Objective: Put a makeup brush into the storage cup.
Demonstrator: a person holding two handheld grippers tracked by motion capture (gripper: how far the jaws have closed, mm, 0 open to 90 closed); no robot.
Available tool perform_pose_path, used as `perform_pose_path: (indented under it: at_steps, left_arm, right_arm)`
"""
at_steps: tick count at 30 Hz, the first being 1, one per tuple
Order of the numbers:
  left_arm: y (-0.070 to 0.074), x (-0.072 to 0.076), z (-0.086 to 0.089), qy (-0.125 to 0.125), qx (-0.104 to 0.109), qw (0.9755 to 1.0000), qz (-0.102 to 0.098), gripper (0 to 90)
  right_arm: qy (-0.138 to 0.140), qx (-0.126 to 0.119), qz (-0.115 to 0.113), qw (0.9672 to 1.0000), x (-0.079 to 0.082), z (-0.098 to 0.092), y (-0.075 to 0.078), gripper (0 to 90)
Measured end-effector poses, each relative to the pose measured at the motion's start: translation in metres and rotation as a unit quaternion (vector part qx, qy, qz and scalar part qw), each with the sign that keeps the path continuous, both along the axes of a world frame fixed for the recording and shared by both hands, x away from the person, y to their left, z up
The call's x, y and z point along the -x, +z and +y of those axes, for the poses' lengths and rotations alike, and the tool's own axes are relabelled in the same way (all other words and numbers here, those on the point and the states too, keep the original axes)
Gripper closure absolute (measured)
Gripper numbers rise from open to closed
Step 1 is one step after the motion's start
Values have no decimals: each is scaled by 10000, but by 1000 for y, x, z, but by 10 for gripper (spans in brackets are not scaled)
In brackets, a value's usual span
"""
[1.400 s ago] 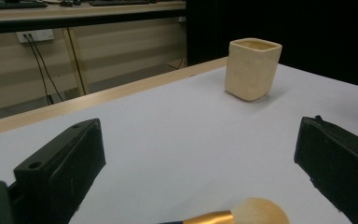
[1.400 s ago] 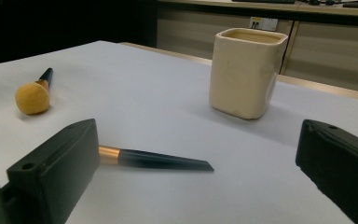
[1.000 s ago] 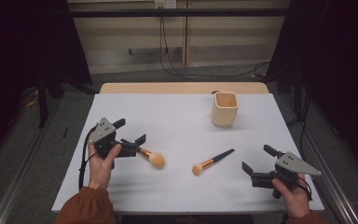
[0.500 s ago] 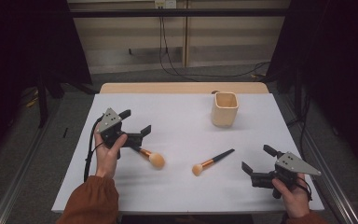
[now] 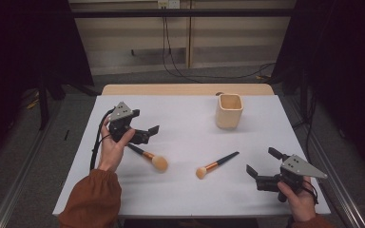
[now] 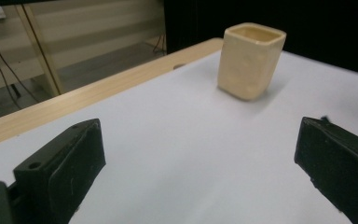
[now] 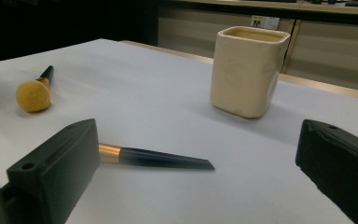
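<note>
Two brushes (image 5: 147, 156) (image 5: 216, 164) flat, bristle heads toward the table's middle, handles angled outward, both claws (image 5: 148, 133) (image 5: 261, 166) spread, empty.

A cream cup (image 5: 229, 110) is seen far right on the white table (image 5: 185, 118); both black-handled brushes (image 5: 148, 157) (image 5: 216, 164) are tipped orange-tan.

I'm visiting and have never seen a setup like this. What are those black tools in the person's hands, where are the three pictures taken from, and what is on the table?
There is no robot arm here. A person holds a two-jaw hand tool in each hand: the left gripper and the right gripper. Both are open and hold nothing. One picture comes from a fixed camera above the white table. The other two come from cameras riding on each gripper, looking out between its black jaws. On the table stand a cream cup and lie two makeup brushes: a round-headed brush near the left gripper and a slimmer brush towards the right one.
</note>
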State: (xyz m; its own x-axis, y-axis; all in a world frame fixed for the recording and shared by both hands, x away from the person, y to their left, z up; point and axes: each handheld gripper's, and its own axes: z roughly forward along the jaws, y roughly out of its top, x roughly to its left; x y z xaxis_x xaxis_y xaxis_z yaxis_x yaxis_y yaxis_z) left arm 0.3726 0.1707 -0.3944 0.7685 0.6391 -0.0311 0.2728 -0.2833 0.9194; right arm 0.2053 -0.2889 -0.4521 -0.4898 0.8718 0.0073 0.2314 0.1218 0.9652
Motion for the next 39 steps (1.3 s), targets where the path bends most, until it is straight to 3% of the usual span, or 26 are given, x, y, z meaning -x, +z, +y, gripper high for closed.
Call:
perform_pose_path:
  at_steps: [2, 3, 5, 11, 16, 20, 25, 30, 31, 32, 33, 35, 36, 38, 39]
  left_arm:
    - [1, -2, 0, 62, -115, 9999, 80, 16]
    - [1, -5, 2, 94, -230, 9994, 226, 16]
    - [1, -6, 3, 91, -278, 9991, 316, 19]
    - [1, -9, 7, 2, -704, 9960, 555, 24]
    - [4, -12, 9, -118, -965, 9920, 803, 25]
    - [3, -15, 9, -185, -1342, 9860, 969, 25]
    - [1, -19, 6, -400, -1890, 9739, 1192, 40]
    - [-4, -21, 4, -546, -2134, 9636, 1513, 49]
    - [-7, -20, 1, -776, -2406, 9534, 1644, 49]
    - [-7, -20, 1, -776, -2406, 9534, 1644, 52]
    - [-8, -20, -1, -874, -2568, 9472, 1707, 52]
    - [-9, -19, -4, -932, -2805, 9393, 1742, 52]
    - [-9, -19, -5, -1026, -2870, 9360, 1761, 52]
    - [-9, -18, -6, -1074, -3004, 9317, 1737, 52]
    - [-9, -18, -7, -1101, -3156, 9275, 1677, 52]
  right_arm:
    - [6, 0, 6, 10000, 0, 0, 0, 0]
    - [7, 0, 6, 10000, 0, 0, 0, 0]
    - [12, 11, 11, 10000, 0, 0, 0, 0]
    - [6, 8, 23, 10000, 0, 0, 0, 0]
    - [5, 27, 33, 10000, -1, 1, 0, 0]
    - [2, 28, 46, 10000, -1, 1, -1, 0]
    - [9, 26, 51, 10000, -1, 1, -1, 0]
    - [-1, 29, 65, 10000, -1, 0, -1, 0]
    - [5, 23, 61, 10000, -2, 1, -1, 0]
    - [5, 23, 61, 10000, -2, 1, -1, 0]
    - [8, 33, 64, 10000, -1, 1, -1, 0]
    - [11, 53, 69, 10000, -2, 1, -1, 0]
    - [11, 53, 69, 10000, -2, 1, -1, 0]
    - [20, 60, 70, 10000, -2, 1, -1, 0]
    - [30, 64, 67, 10000, -2, 2, -1, 0]
